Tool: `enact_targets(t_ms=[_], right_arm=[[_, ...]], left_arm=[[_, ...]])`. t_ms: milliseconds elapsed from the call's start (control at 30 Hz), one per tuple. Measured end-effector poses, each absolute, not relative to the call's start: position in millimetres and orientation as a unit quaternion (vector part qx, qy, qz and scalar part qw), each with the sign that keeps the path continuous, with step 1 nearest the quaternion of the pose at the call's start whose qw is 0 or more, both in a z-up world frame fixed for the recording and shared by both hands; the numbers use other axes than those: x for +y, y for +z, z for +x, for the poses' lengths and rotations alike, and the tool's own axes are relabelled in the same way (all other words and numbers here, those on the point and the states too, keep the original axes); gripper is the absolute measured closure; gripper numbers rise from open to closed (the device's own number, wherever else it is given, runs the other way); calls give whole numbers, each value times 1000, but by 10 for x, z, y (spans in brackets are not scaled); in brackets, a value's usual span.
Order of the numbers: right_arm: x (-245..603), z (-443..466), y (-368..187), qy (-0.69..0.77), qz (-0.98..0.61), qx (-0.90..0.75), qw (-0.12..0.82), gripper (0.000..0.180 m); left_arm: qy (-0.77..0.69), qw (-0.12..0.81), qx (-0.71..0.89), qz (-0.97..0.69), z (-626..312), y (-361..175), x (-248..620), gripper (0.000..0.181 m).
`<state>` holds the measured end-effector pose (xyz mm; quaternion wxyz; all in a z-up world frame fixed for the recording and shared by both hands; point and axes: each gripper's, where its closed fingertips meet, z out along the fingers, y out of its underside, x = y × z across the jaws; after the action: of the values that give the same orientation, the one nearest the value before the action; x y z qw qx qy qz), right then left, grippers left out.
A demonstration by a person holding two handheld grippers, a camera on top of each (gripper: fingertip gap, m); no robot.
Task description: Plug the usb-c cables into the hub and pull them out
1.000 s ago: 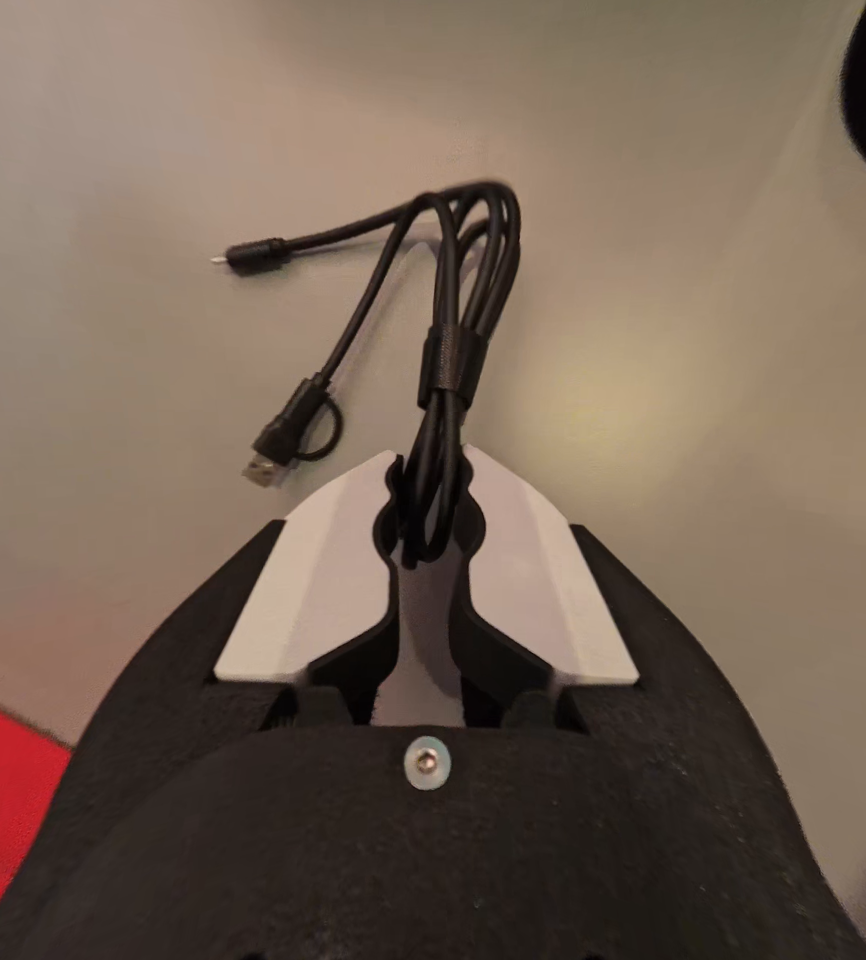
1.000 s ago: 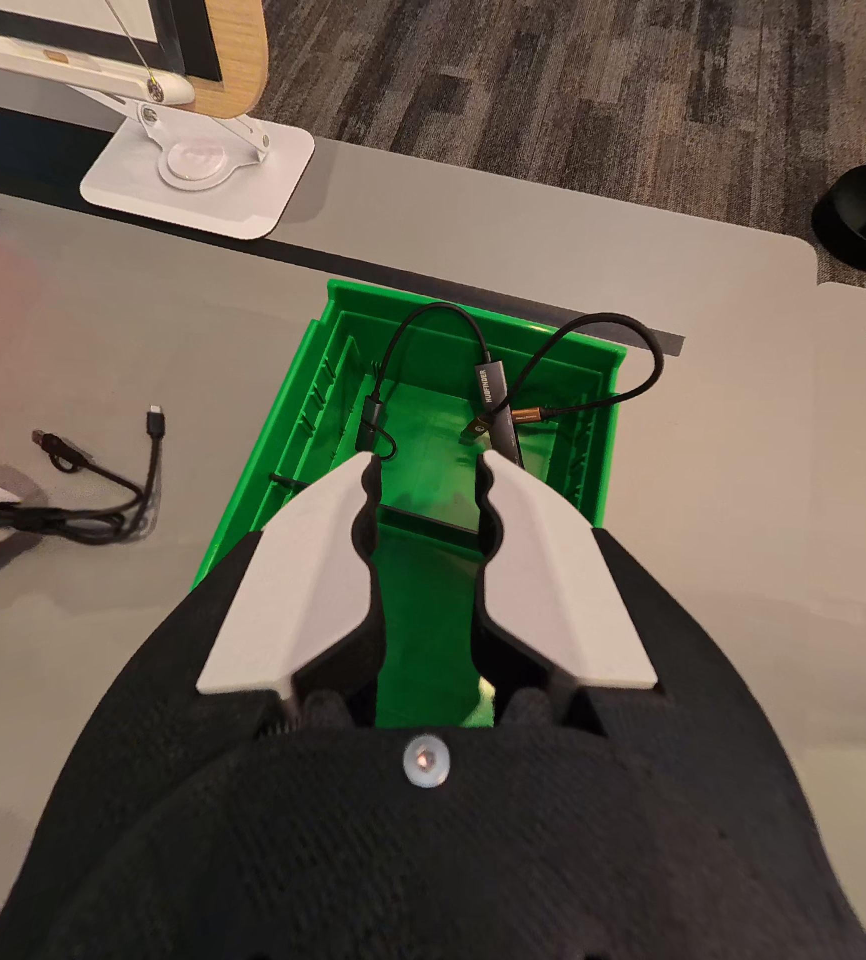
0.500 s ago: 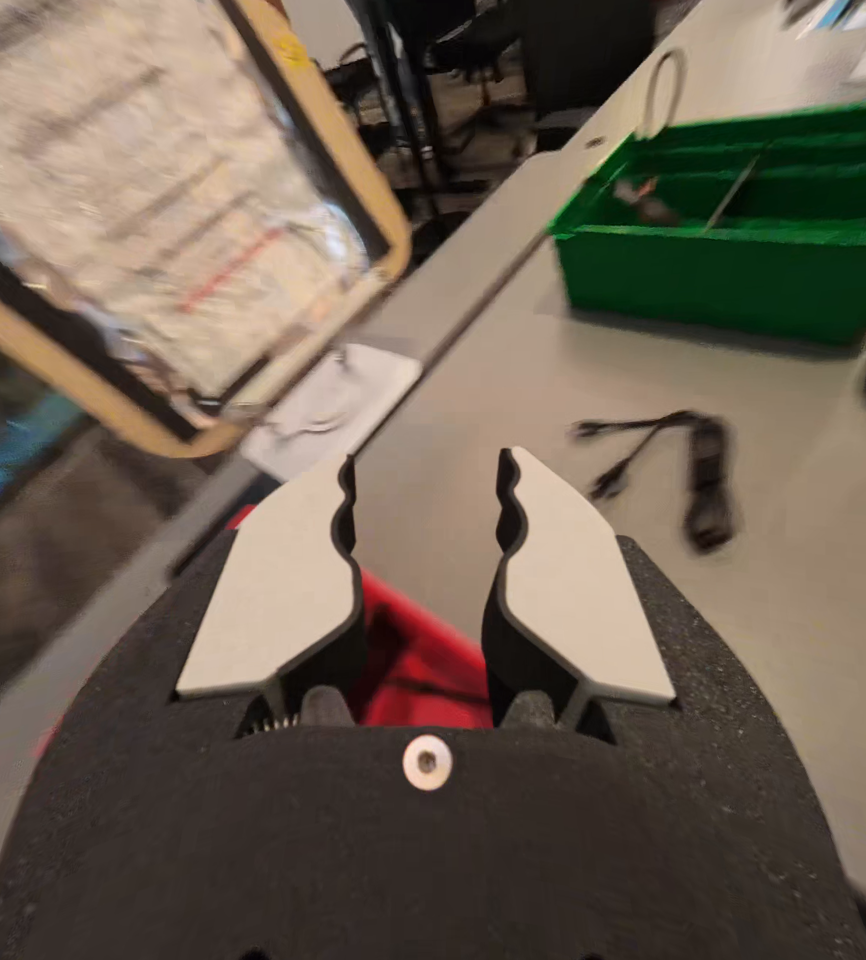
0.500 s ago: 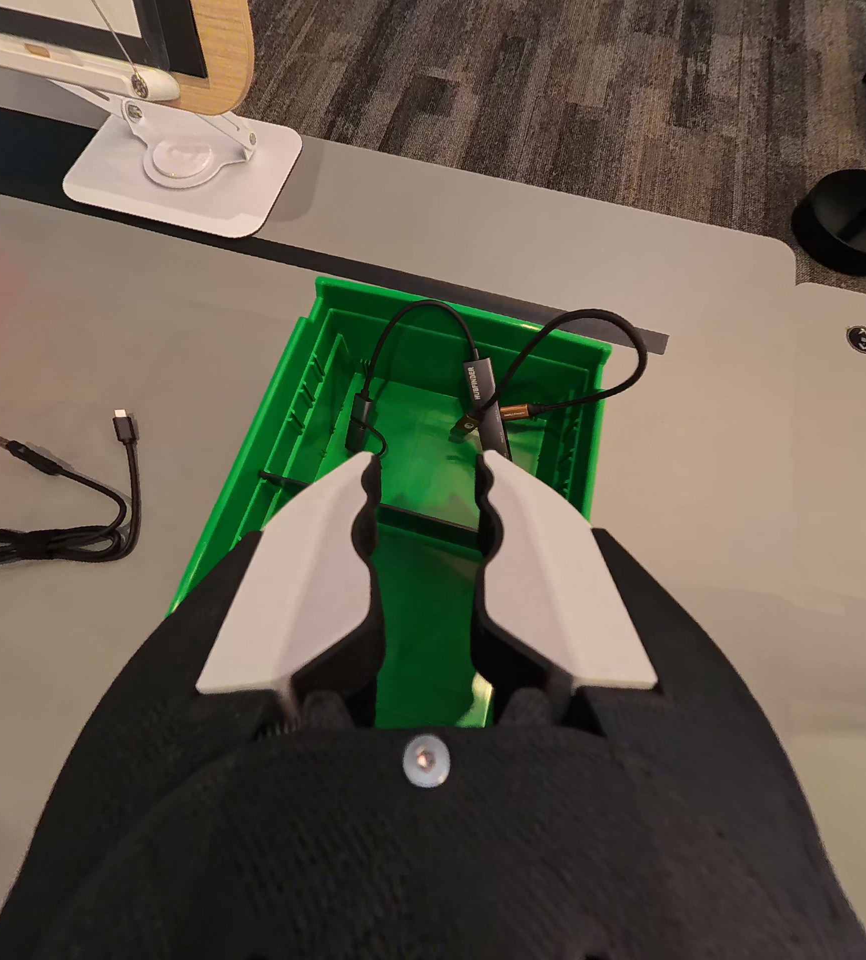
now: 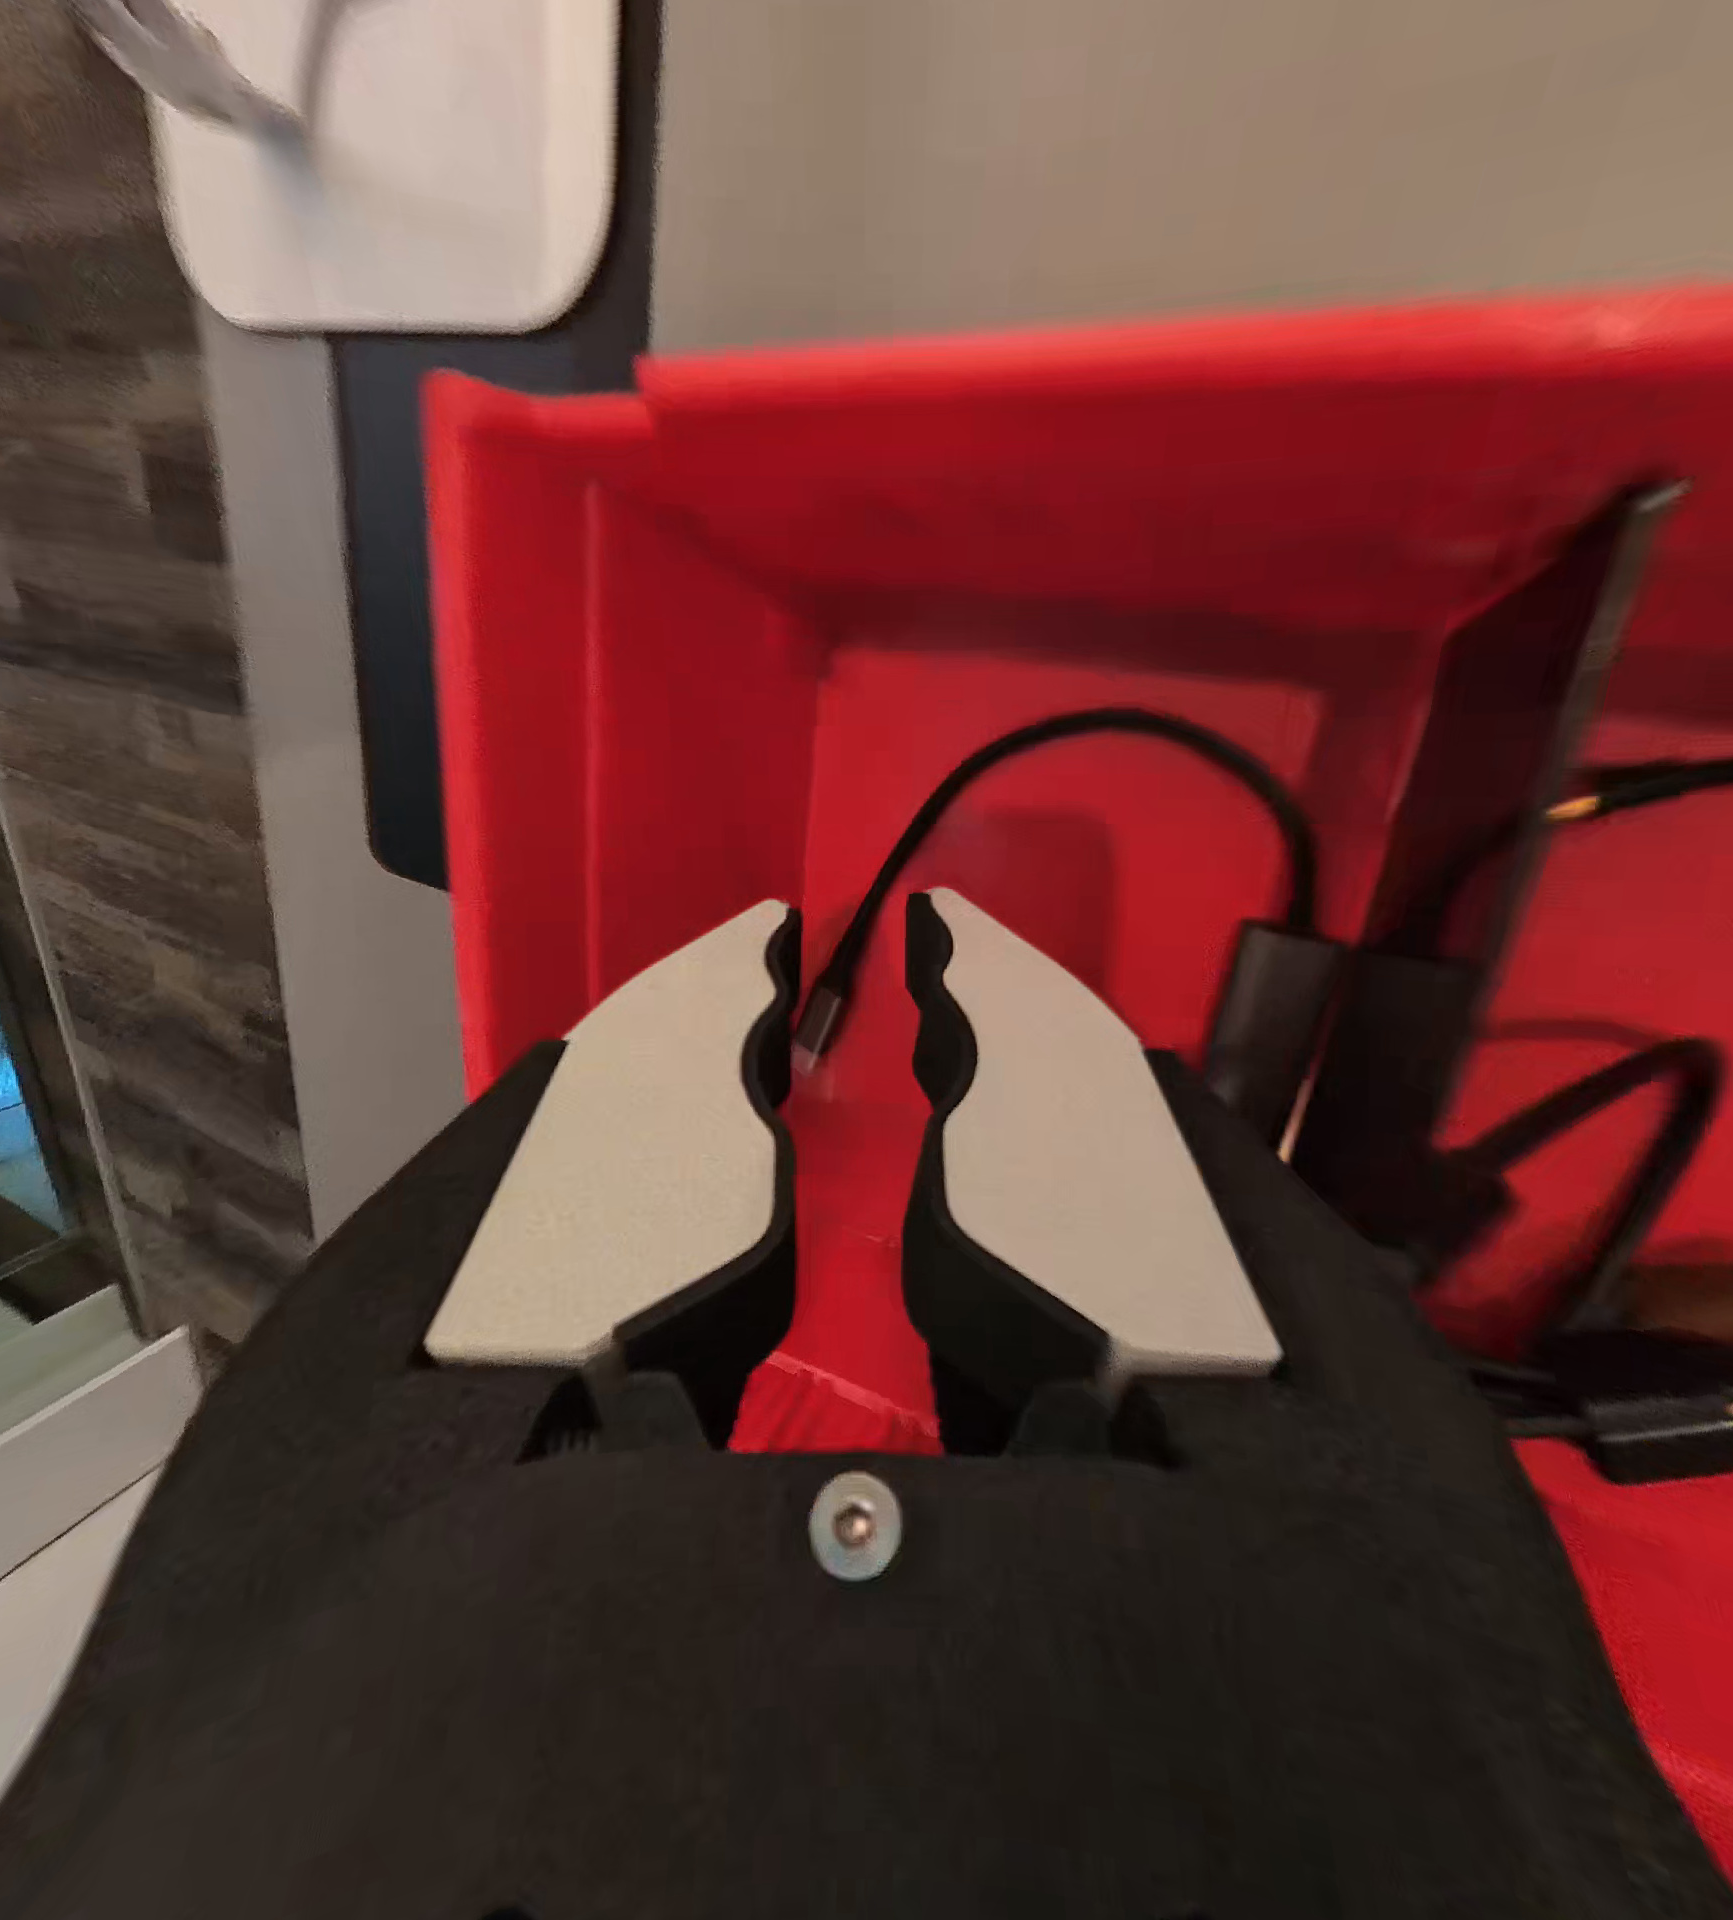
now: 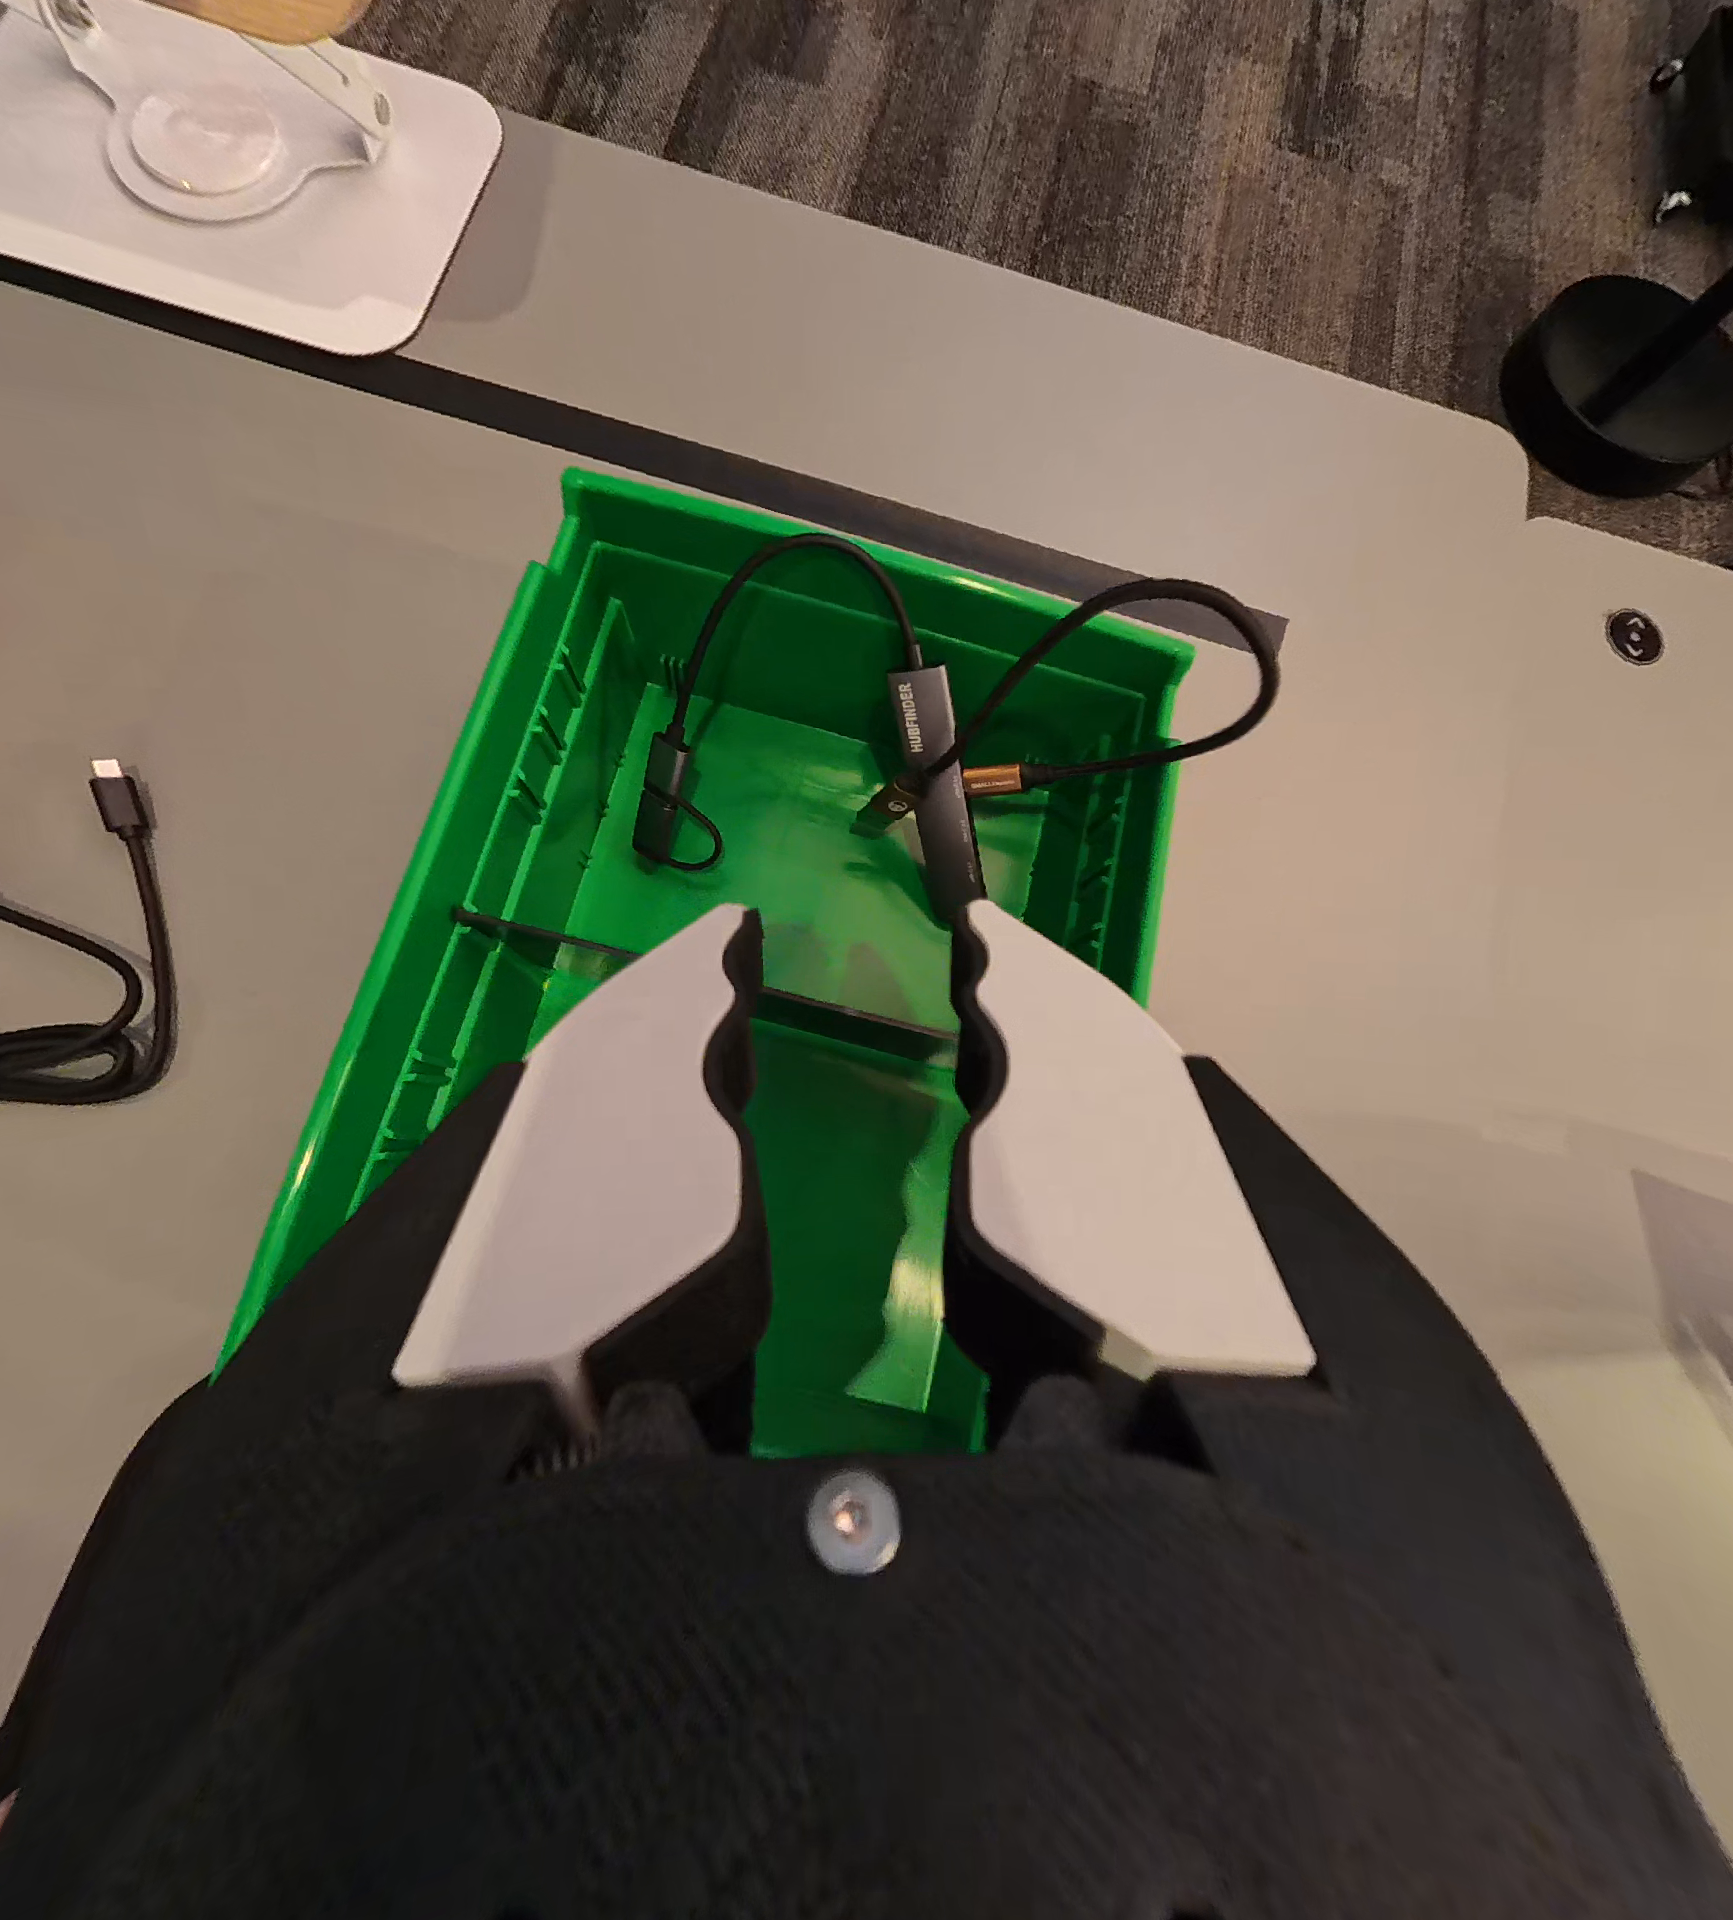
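In the left wrist view my left gripper is open over a red bin. A short black cable lies in the bin, and its USB-C plug shows between my fingertips, not gripped. The cable runs to a dark hub at the right. In the right wrist view my right gripper is open and empty above a green bin. That bin holds a dark grey hub with its own lead and a braided cable with a copper-coloured plug.
A bundled black cable with a free USB-C plug lies on the grey table left of the green bin. A white stand base sits at the back left. More dark cables lie in the red bin's right compartment. There is about 60 cm between the tips of the two grippers.
My left gripper let go of the bundled cable on the table, opened, and swung over to the red bin. My right gripper shifted a little over the green bin and stayed open.
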<state>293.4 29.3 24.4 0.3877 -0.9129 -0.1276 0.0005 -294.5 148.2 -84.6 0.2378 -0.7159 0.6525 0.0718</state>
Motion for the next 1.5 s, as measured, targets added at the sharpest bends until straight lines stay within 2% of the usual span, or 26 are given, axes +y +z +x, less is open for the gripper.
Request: enact_targets(t_ms=[167,400,533,867,1267,1367,1500], right_arm=[[322,2895,223,-12,-915,-139,379,144],[364,2780,154,-34,-920,-169,353,144],[387,2696,153,-43,-917,-189,349,145],[414,2665,143,-44,-915,-197,348,147],[426,2652,148,-36,-913,-202,354,149],[429,2646,141,-32,-912,-204,354,149],[422,2620,163,-25,-908,-211,361,149]], left_arm=[[88,125,707,-690,-3025,-1320,1536,162],[64,88,744,-659,-2906,-1504,1574,154],[16,65,733,-676,-2908,-1527,1527,164],[10,108,758,-643,-2888,-1534,1524,175],[85,88,754,-646,-3002,-1492,1513,177],[110,112,736,-658,-3059,-1277,1525,178],[163,178,698,-675,-3131,-713,1608,181]])
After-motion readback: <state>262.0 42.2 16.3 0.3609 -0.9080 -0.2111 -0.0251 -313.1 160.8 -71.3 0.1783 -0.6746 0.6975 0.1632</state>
